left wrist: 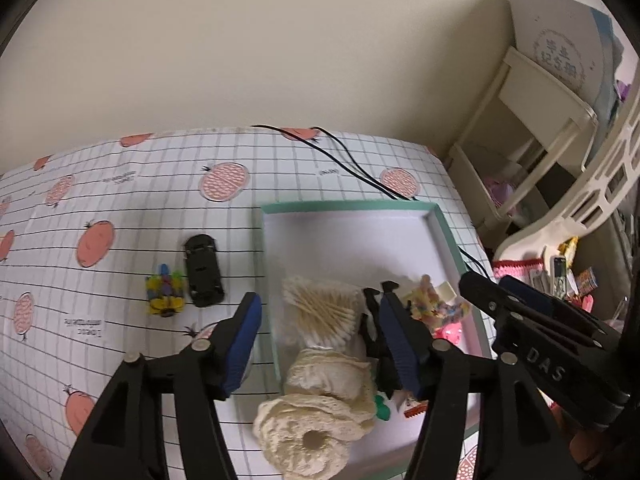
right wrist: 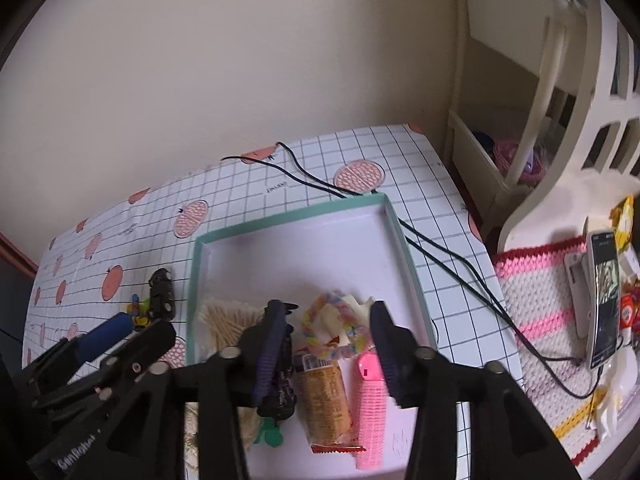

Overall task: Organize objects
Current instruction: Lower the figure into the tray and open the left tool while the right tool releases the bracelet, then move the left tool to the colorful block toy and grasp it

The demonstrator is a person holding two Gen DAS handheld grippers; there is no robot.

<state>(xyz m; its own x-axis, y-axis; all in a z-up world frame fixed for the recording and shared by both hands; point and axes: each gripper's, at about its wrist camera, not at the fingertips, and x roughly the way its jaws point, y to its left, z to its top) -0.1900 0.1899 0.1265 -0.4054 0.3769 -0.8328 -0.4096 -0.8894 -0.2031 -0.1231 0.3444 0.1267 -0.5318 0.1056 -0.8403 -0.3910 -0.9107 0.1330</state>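
Note:
A green-rimmed tray (left wrist: 440, 220) (right wrist: 392, 216) on the grid tablecloth holds cotton swabs (left wrist: 320, 312) (right wrist: 224, 324), cream crochet pieces (left wrist: 320, 408), a black clip (right wrist: 282, 376), a snack packet (right wrist: 324, 396), a pink hair roller (right wrist: 370, 400) and a pastel scrunchie (right wrist: 332, 328) (left wrist: 436, 304). A black toy car (left wrist: 202, 270) (right wrist: 162, 292) and a colourful toy (left wrist: 166, 296) lie on the cloth left of the tray. My left gripper (left wrist: 320, 320) is open and empty over the tray's near left part. My right gripper (right wrist: 328, 332) is open and empty above the scrunchie and packet.
Two black cables (right wrist: 440, 256) run from the wall across the cloth past the tray's far right corner. A cream shelf unit (left wrist: 540, 128) and basket (right wrist: 580, 128) stand on the right. A phone (right wrist: 604, 300) lies on a pink and white crochet mat (right wrist: 540, 320).

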